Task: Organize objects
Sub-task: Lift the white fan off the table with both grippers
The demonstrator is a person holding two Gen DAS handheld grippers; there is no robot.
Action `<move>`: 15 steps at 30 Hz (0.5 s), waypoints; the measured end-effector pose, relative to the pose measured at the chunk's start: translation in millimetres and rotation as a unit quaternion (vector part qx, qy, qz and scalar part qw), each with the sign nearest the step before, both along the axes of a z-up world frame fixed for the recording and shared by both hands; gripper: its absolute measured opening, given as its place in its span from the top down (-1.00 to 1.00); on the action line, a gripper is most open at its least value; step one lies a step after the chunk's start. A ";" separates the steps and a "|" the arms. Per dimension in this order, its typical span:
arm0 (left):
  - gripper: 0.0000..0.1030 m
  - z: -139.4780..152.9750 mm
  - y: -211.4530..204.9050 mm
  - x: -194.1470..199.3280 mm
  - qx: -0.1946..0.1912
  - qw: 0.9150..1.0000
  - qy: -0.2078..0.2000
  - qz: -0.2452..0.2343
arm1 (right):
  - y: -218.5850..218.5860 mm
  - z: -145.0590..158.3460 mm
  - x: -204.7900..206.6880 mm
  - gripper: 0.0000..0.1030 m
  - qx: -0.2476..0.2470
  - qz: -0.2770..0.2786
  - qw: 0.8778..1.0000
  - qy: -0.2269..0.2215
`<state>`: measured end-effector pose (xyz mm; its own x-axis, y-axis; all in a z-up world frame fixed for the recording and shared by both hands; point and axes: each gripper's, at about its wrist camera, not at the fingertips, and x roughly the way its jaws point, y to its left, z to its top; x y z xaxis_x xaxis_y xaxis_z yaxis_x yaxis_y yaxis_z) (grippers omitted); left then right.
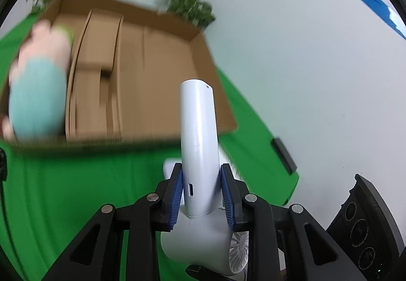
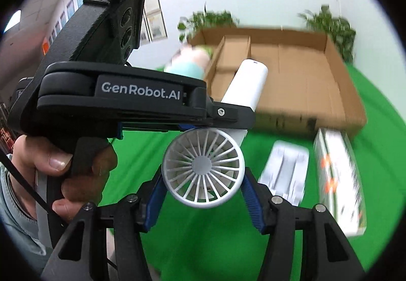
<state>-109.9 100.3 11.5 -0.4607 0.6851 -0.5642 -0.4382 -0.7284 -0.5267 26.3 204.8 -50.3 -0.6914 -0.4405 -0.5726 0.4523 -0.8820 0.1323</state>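
Clearly the white handheld fan [image 1: 199, 144] is the thing in hand: the left gripper [image 1: 203, 194] pinches its handle between the blue pads [image 1: 176, 198], with the handle pointing forward toward the cardboard box [image 1: 142, 70] and the round grille head hanging below the jaws, over the green cloth [image 1: 76, 192] on the near side of the box. In the right wrist view the right gripper [image 2: 204, 202] has its fingers spread on either side of the fan head [image 2: 203, 169]; the pads sit just beside the rim, and I cannot tell whether either one touches it, so it reads as open and not bearing the fan. The main risk, as I judge it, is the fan pivoting in the left grip, since the smooth handle is held near the heavier head; a swing toward the box could let it twist or slip onto the cloth. Closing the right fingers on the thin grille spokes could also bend them. Inside the box, at its left end, a pink and teal soft toy [image 1: 38, 85] is too blurred to identify further. Right of the fan, near the box's front right corner, a white flat item [image 2: 285, 171] and a printed carton [image 2: 337, 184] lie on the cloth, both smeared by motion, their labels unreadable. The fan's head is largely cut off in the left wrist view.
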 end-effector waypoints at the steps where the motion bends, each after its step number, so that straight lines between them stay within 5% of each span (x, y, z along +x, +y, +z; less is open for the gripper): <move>1: 0.50 11.4 1.1 -3.5 -0.002 1.000 0.013 0.000 | -0.6 8.2 -4.3 -0.07 -0.002 0.000 1.000 0.012; 8: 0.51 85.5 0.0 -36.7 -0.027 0.996 0.085 0.006 | 1.4 63.3 -52.2 -0.07 -0.017 0.012 0.998 0.062; 15: 0.51 108.7 -1.4 -79.6 -0.068 0.994 0.081 0.039 | 4.6 76.5 -111.3 -0.07 -0.032 0.049 0.997 0.051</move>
